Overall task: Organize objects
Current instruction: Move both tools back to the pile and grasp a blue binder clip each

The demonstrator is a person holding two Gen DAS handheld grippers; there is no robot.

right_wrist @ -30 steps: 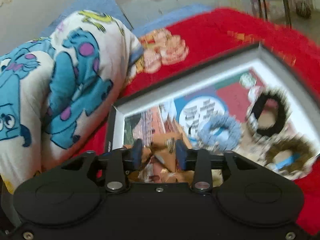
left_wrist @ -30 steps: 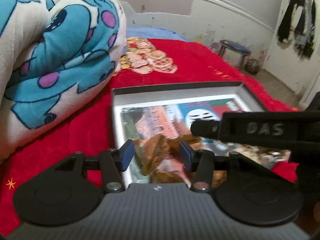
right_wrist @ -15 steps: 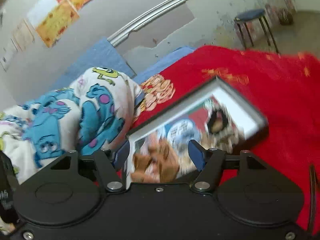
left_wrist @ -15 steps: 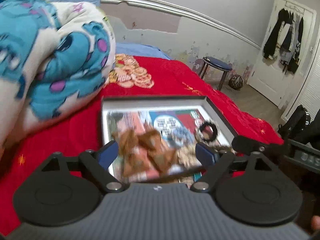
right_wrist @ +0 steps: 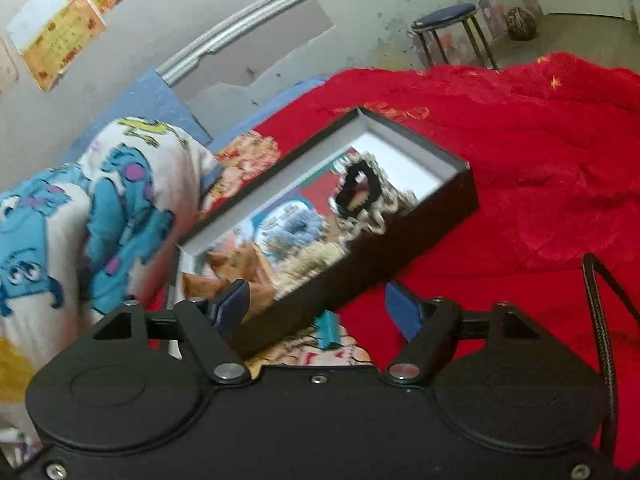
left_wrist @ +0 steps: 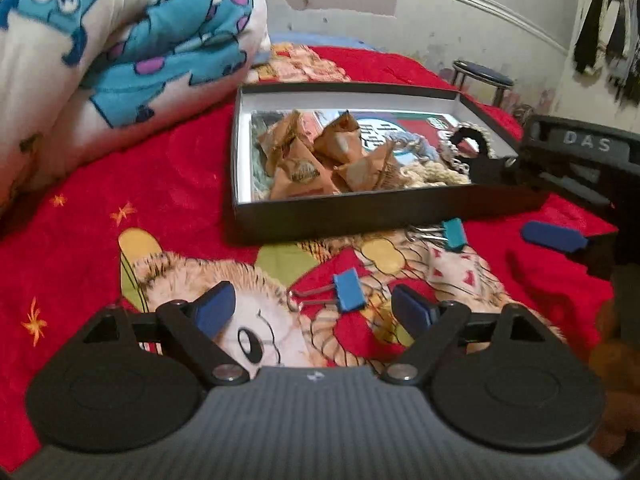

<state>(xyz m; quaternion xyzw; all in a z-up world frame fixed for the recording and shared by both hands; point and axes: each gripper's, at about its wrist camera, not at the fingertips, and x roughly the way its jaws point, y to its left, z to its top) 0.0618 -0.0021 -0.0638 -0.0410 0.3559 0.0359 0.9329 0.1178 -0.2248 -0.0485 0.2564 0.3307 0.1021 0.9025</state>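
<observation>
Left gripper (left_wrist: 314, 310): jaws stood wide apart and held nothing, low over the red blanket (left_wrist: 168, 176), with the blue binder clip (left_wrist: 349, 290) lying between and just ahead of the fingertips.
Right gripper (right_wrist: 316, 306): jaws were spread apart and empty, straddling the near corner of the black box (right_wrist: 400, 256); one finger pad (left_wrist: 554, 235) showed at the right of the left wrist view.
Box: the black box (left_wrist: 360, 212) sat open on the blanket, its near wall facing the left gripper, holding brown triangular packets (left_wrist: 320, 160) on the left and fuzzy hair ties (right_wrist: 356, 196) on the right.
Clips: a teal binder clip (left_wrist: 454, 233) lay just beside the box's near wall, apart from the blue one.
Open room: bare blanket stretched to the left of the box and wide to its right in the right wrist view.
Edges: the folded monster-print comforter (left_wrist: 120, 48) bounded the left side, close to the box's far left corner.
Hard to see: the box contents were blurred in the right wrist view; the teal clip (right_wrist: 329, 330) was partly hidden there behind the box corner and gripper body.
</observation>
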